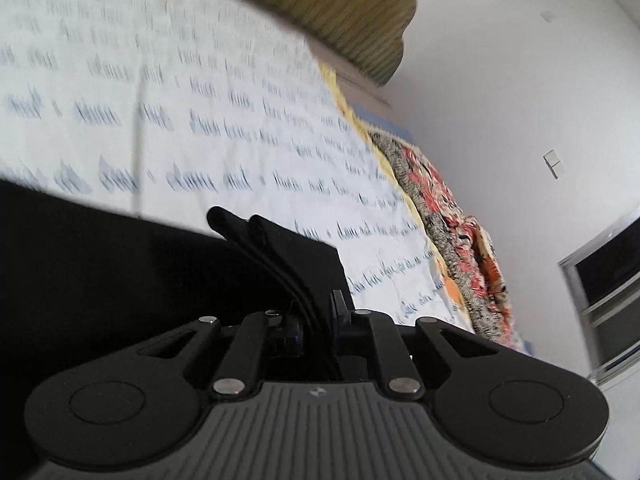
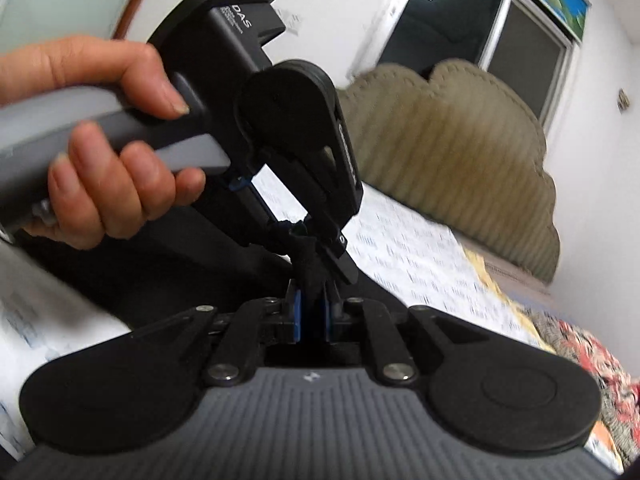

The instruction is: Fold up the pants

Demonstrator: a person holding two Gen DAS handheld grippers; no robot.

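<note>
Both the left gripper [image 1: 308,312] and right gripper [image 2: 314,300] pinch black pants [image 1: 120,264], orientation unclear

The bed [image 1: 200,92] wears a white sheet printed with blurred script; black pants [image 1: 100,264] lie at lower left, a floral blanket [image 1: 448,208] along its right edge.

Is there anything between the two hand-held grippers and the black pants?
Nothing visible. The left hand-held gripper is shut on the black pants, and the right hand-held gripper is shut on the same cloth, close beside it.
</note>
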